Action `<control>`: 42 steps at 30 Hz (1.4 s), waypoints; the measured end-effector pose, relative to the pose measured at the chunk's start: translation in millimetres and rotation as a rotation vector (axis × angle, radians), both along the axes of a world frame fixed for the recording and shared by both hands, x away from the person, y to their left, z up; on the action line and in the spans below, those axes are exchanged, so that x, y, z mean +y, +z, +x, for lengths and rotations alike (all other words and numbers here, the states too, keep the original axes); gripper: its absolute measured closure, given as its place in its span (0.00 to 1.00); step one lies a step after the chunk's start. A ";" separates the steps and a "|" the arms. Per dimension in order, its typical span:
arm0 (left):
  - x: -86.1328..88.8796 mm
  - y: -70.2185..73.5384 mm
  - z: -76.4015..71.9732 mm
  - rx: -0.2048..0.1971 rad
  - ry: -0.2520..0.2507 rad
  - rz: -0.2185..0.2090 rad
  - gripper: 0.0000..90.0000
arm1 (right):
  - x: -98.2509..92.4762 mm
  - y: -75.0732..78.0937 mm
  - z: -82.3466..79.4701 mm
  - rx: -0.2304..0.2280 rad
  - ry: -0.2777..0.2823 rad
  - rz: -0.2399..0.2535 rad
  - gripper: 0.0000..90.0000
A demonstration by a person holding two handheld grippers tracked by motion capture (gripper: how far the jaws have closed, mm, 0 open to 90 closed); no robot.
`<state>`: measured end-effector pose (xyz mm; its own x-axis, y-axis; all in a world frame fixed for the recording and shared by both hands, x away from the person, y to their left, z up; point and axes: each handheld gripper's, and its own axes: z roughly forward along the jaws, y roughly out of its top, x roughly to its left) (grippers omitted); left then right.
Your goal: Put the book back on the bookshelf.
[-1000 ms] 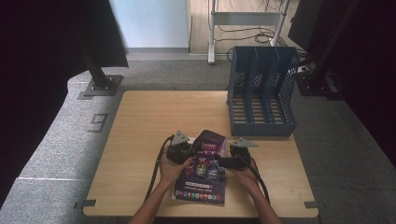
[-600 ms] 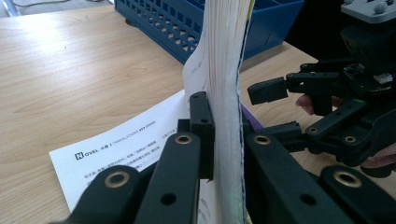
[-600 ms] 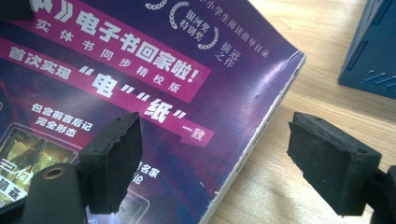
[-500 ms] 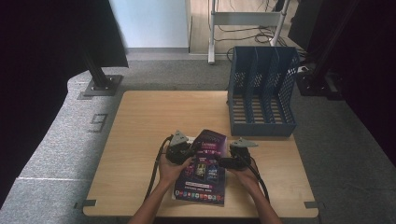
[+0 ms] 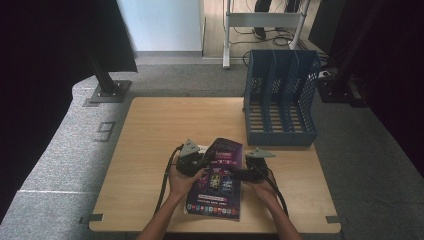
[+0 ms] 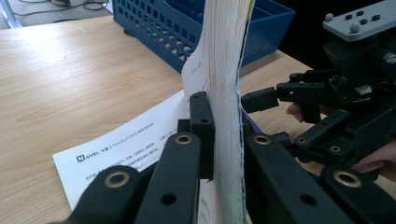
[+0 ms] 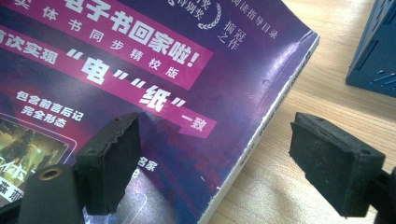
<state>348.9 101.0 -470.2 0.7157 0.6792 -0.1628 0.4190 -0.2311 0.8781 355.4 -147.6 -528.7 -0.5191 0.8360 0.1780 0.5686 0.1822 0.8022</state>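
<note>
Paperback book (image 5: 216,181) with a purple and magenta cover lay near the front edge of the wooden table (image 5: 150,130), between the person's two hands. The left gripper (image 5: 192,161) was clamped on it: in the left gripper view, its two black jaws stood pressed against either side of a thick block of raised pages (image 6: 226,93), with no gap showing between the pads and the paper. Below and left of those fingers, a white printed page (image 6: 121,149) lay flat on the table. Beyond the fingers, past the raised pages, stood the blue file rack (image 6: 187,32).

The right gripper (image 5: 248,172) had its jaws spread wide and held nothing. In the right gripper view, one pad (image 7: 112,161) hovered over the purple cover (image 7: 154,84), and the other pad (image 7: 334,163) hung over bare wood just past the book's edge; that edge ran between the two. Whether either pad touched the book could not be told. A corner of the blue rack showed beyond the second pad, at the view's upper right.

From the high view, the left hand (image 5: 181,181) and the right hand (image 5: 261,187) gripped their tools on either side of the book, with black cables trailing back toward the person. The blue rack (image 5: 280,97) stood on the far right part of the table, well apart from both sets of fingers, its slots appearing empty.
</note>
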 end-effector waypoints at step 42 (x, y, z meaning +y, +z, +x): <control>1.8 6.5 -6.1 -0.026 -0.012 -0.023 0.96 | -2.4 0.9 1.2 0.017 0.028 0.040 0.14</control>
